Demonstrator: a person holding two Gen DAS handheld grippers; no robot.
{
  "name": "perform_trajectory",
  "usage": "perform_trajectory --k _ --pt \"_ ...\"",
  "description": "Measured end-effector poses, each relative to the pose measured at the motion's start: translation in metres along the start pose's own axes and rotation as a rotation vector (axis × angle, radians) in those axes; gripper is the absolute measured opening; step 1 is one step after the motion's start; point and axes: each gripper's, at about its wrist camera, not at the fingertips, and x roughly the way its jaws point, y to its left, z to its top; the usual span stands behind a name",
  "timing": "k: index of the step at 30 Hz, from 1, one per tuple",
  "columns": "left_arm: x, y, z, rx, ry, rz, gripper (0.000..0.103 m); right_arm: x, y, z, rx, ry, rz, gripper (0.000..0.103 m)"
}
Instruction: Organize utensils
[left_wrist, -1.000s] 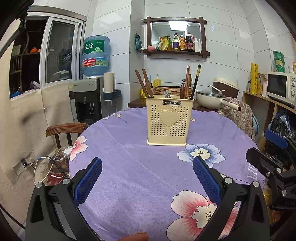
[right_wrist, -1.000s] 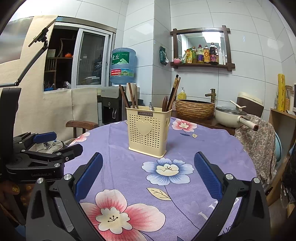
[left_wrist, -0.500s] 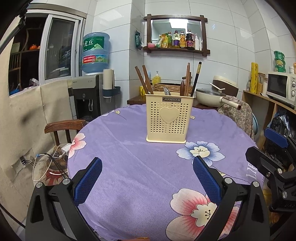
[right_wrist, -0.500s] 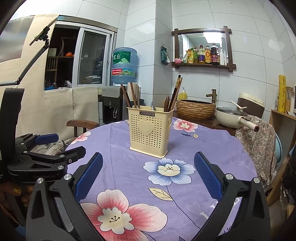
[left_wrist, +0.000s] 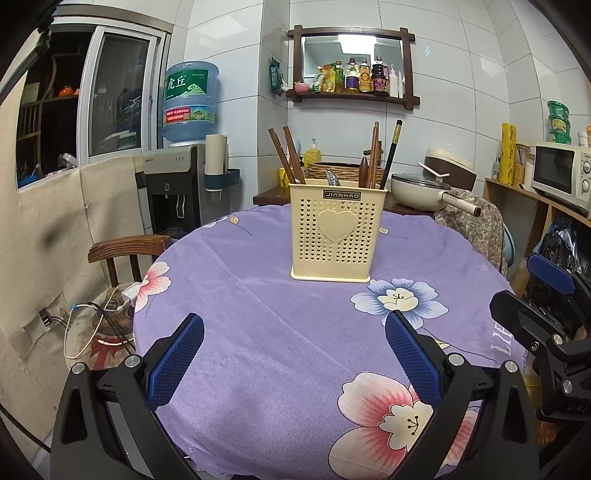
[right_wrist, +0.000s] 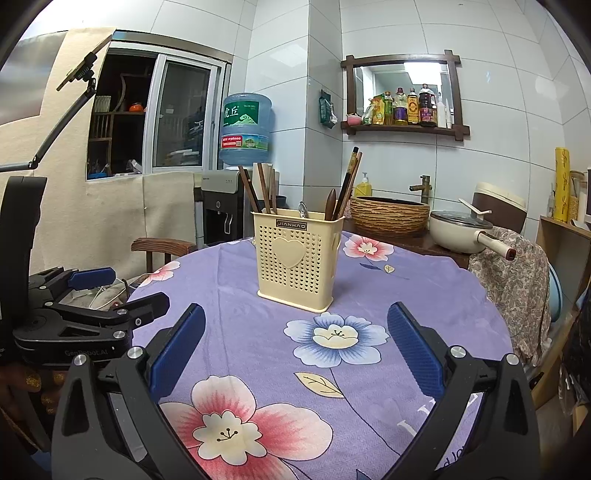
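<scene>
left gripper (left_wrist: 294, 334) apart | right gripper (right_wrist: 296, 325) apart | utensil holder (left_wrist: 337, 230) ahead (chopsticks inside) | tablecloth (left_wrist: 258, 314) between

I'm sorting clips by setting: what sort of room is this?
Most likely a home kitchen or dining corner: a utensil holder on a cloth-covered table, a water dispenser, a microwave.

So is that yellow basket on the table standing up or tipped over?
Upright: the yellow basket sits flat on the tablecloth, chopsticks poking out the top.
</scene>
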Motion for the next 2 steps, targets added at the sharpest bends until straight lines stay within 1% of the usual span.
perform_trajectory --k 2 --pt "0.0001 0.0003 0.0001 0.001 0.0 0.0 0.097 0.0002 0.0001 -0.0002 0.0 0.001 0.0 0.097"
